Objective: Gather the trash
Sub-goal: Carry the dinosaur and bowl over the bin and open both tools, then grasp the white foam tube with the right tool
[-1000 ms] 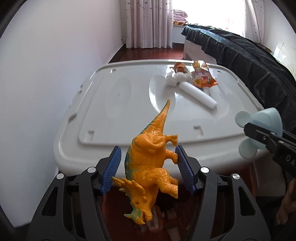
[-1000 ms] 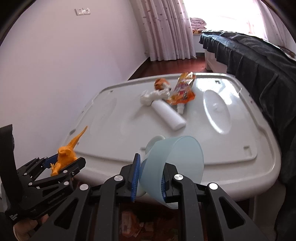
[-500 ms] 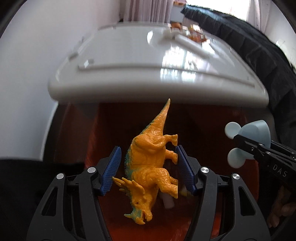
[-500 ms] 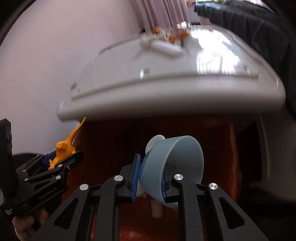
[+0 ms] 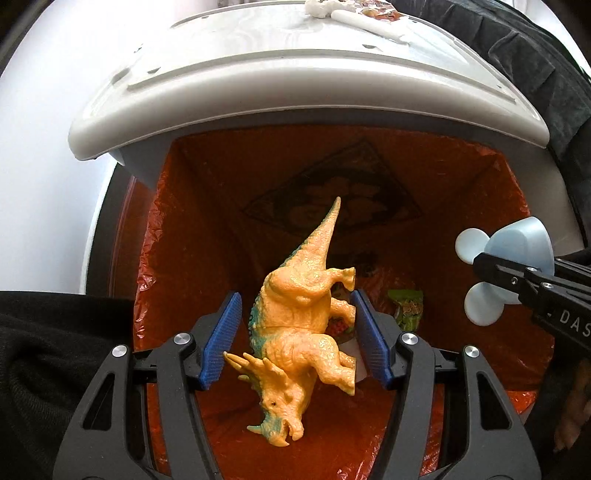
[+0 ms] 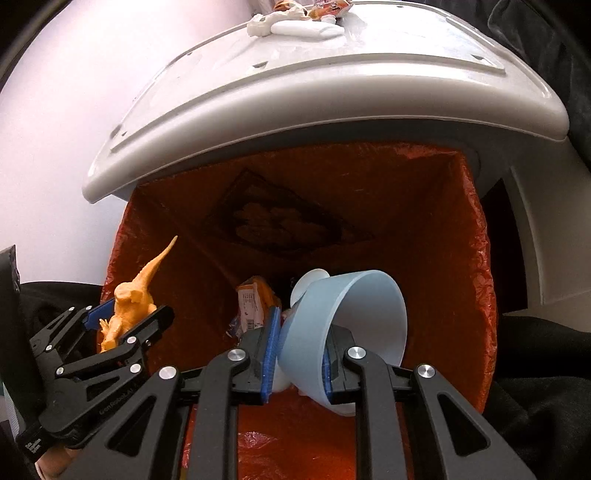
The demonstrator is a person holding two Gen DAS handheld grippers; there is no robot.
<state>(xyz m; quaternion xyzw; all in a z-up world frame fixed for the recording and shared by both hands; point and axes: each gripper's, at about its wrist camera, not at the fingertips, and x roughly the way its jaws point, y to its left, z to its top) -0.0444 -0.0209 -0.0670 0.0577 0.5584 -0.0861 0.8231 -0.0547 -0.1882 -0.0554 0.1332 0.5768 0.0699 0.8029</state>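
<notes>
My left gripper (image 5: 295, 334) is shut on an orange toy dinosaur (image 5: 301, 325), head down, held over the open mouth of a bin lined with an orange bag (image 5: 207, 229). It also shows in the right wrist view (image 6: 129, 306). My right gripper (image 6: 299, 354) is shut on a pale blue cup with round ears (image 6: 343, 328), also over the bag (image 6: 424, 229). The cup shows at the right of the left wrist view (image 5: 517, 258).
Wrappers lie at the bag's bottom: a green one (image 5: 406, 308) and an orange packet (image 6: 255, 299). A white storage-box lid (image 5: 295, 74) rises just behind the bin, with a white tube and more wrappers on it (image 6: 295, 22). Dark fabric (image 5: 535, 55) is at right.
Both grippers have tilted down from the white lid and moved over the orange-lined bin, still holding the dinosaur and the cup.
</notes>
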